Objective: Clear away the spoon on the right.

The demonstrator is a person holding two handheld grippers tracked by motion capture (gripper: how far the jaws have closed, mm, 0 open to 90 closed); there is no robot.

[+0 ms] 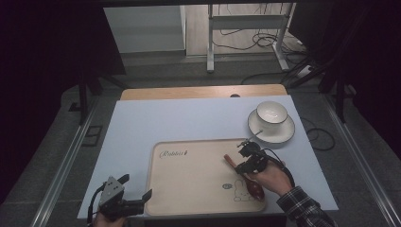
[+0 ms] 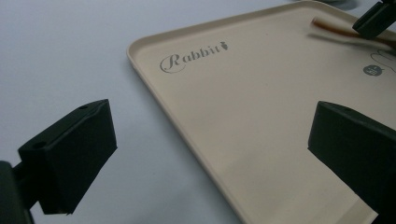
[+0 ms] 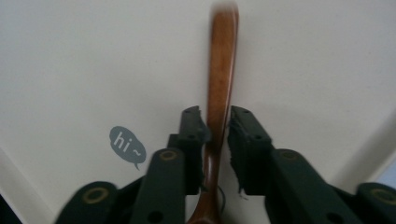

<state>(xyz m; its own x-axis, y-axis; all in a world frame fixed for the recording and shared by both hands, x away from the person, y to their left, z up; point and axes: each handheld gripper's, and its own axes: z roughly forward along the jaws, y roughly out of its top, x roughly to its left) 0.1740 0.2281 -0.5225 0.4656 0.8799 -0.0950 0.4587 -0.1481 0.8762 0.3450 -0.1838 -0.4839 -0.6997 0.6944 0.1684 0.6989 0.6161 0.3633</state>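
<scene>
Wooden spoon (image 3: 219, 70) mid-tray (image 2: 261, 116), apparently loose between right hand-held gripper (image 3: 215, 122) jaws

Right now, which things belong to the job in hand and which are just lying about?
In the job:
- wooden spoon, lying on the tray between the jaws of the right gripper
- tray

Lying about:
- bowl
- saucer
- left gripper, idle at the tray's corner

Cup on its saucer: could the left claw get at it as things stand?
Probably yes, with a long reach. The left claw hangs open at the tray's near-left corner; the cup sits far right. The right claw, astride the wooden spoon, lies near that path.
</scene>
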